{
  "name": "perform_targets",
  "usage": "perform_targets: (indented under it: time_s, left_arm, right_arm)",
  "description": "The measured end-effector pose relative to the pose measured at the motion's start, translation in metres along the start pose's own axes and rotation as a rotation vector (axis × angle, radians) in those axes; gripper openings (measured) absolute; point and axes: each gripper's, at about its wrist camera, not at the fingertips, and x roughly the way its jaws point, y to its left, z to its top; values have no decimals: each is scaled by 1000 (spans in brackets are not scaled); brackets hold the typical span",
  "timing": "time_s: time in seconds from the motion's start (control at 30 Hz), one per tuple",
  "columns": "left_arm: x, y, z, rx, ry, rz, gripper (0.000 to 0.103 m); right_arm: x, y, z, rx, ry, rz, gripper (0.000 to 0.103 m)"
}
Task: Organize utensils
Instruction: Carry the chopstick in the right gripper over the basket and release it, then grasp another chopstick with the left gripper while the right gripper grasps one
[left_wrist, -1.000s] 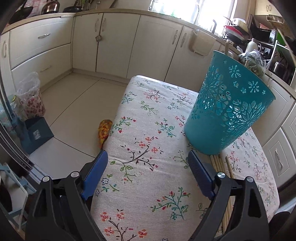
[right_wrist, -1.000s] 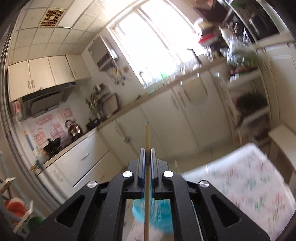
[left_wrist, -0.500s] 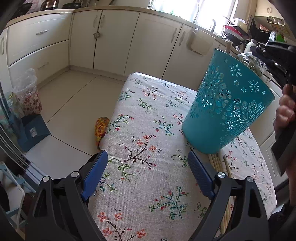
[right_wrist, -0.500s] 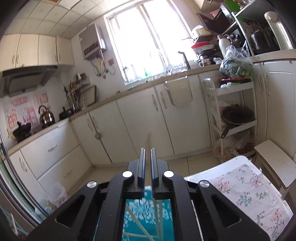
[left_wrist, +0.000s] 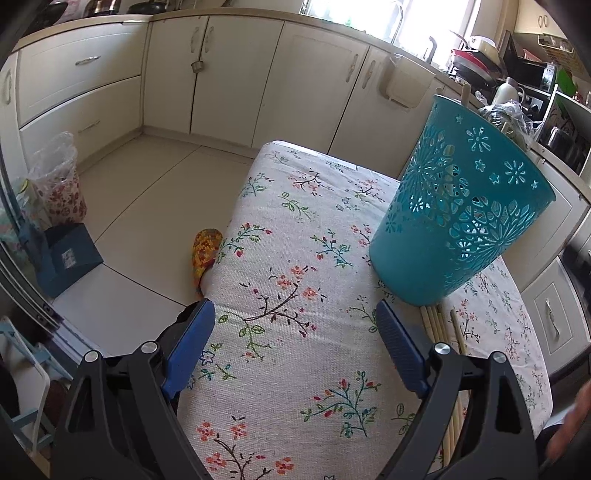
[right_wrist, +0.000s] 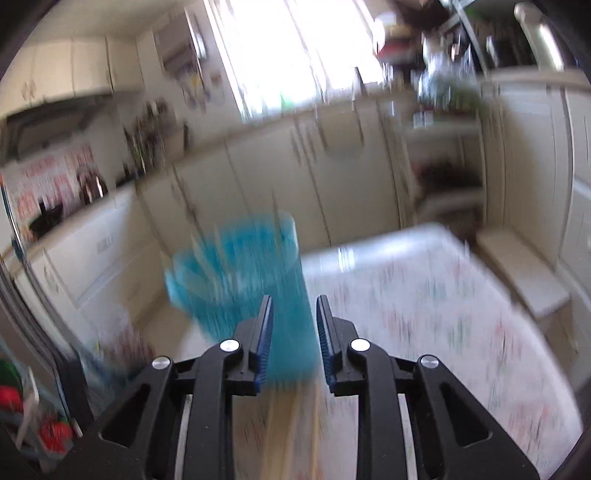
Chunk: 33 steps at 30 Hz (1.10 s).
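Teal basket (left_wrist: 458, 206) stands upright on the floral-cloth tabletop (left_wrist: 295, 258). Wooden chopsticks (left_wrist: 439, 325) lie flat on the cloth at the basket's near base; one stick tip (left_wrist: 466, 90) pokes above its far rim. Left tool (left_wrist: 295, 347) spread wide, empty, in front of the basket. Right tool (right_wrist: 294, 325) parted, nothing between, basket just beyond; that view blurred.

Teal basket (left_wrist: 458, 218) blocks the tablecloth's (left_wrist: 295, 258) right side; left lies open.
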Motion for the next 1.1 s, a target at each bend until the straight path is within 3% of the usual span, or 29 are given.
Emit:
perform_targets:
  time_s: [0.07, 0.13, 0.33, 0.53, 0.77, 1.1]
  left_arm:
    - [0, 0, 0, 1, 2, 5, 85]
    - [1, 0, 0, 1, 8, 7, 85]
    - [1, 0, -1, 0, 13, 5, 85]
    - [3, -12, -2, 53, 35, 13, 85]
    - [5, -78, -17, 235, 112, -15, 85]
    - [23, -99, -28, 274, 180, 51, 85]
  right_arm:
    - [20, -2, -22, -14, 111, -6, 24]
    - [32, -3, -32, -31, 168, -24, 22]
    - [57, -3, -44, -74, 265, -59, 21]
    - [59, -2, -53, -124, 270, -103, 16]
    - [50, -16, -54, -58, 273, -100, 11]
    - [46, -25, -50, 2, 284, -59, 11]
